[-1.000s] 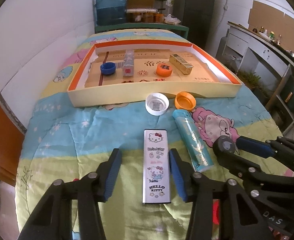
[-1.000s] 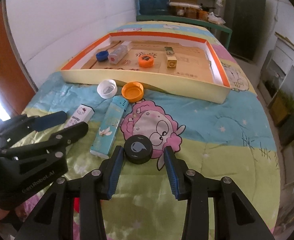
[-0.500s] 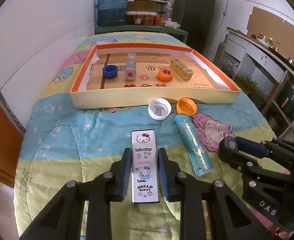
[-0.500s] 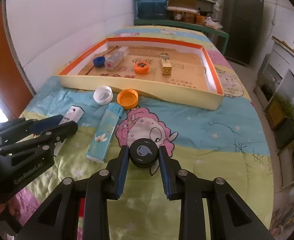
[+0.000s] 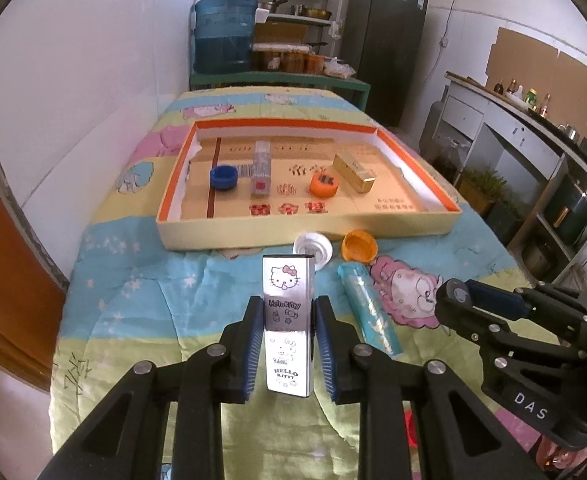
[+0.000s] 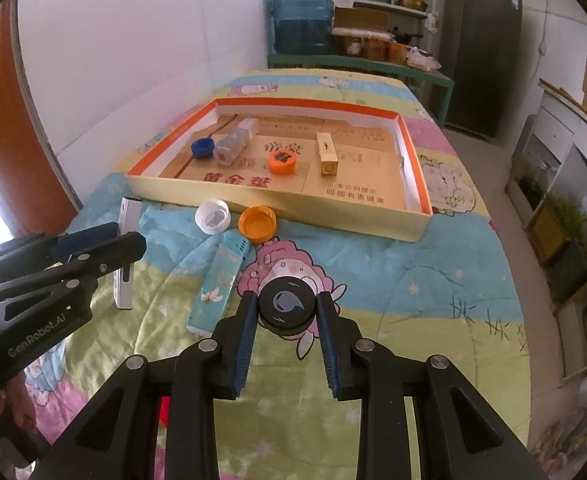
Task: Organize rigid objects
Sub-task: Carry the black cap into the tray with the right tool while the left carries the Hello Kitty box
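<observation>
The left claw point(image 5: 287, 340) grips the shiny kitty box point(image 5: 289, 320) and the right claw point(image 6: 287, 316) grips the black cap point(image 6: 288, 305), both lifted just above the bed, so next they probably need carrying into the big tray point(image 6: 277, 200).
</observation>
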`<state>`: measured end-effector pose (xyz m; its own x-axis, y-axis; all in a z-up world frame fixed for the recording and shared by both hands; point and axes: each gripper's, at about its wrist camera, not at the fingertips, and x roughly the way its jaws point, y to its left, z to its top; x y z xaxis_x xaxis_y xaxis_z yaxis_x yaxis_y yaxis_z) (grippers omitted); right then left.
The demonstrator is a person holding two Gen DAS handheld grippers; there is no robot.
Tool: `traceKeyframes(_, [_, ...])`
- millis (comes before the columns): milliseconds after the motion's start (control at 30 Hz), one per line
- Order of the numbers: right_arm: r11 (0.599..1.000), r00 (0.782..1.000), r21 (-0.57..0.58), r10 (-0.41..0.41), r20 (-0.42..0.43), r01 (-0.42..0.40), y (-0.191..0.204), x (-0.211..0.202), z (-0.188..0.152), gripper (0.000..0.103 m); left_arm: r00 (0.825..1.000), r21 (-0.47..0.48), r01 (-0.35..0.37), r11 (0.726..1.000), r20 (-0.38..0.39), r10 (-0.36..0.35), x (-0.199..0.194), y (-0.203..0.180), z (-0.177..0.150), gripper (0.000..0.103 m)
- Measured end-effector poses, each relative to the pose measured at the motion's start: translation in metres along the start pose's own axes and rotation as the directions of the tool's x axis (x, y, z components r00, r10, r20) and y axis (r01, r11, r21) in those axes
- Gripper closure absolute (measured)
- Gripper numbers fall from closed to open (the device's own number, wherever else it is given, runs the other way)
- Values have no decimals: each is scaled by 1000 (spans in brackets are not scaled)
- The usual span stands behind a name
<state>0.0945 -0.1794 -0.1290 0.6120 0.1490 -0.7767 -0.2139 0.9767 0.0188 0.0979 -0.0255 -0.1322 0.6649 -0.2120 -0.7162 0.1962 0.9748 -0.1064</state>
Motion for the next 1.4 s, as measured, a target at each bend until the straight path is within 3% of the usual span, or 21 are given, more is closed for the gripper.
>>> traceKeyframes(467, [1000,998,-1,-8,56,9,-5,-16,18,73,998,16,16,1000,56,-17,-17,-1,21,77])
traceKeyframes(1000, [999,989,-20,-38,141,41,-23,-29,58,73,990,49,32,998,135,-38,-26,-7,75,77])
traceKeyframes(1400, [997,988,-53,-52,148,61,-45,-13,88,73,992,83,64,994,106,-73,0,-16,115,77])
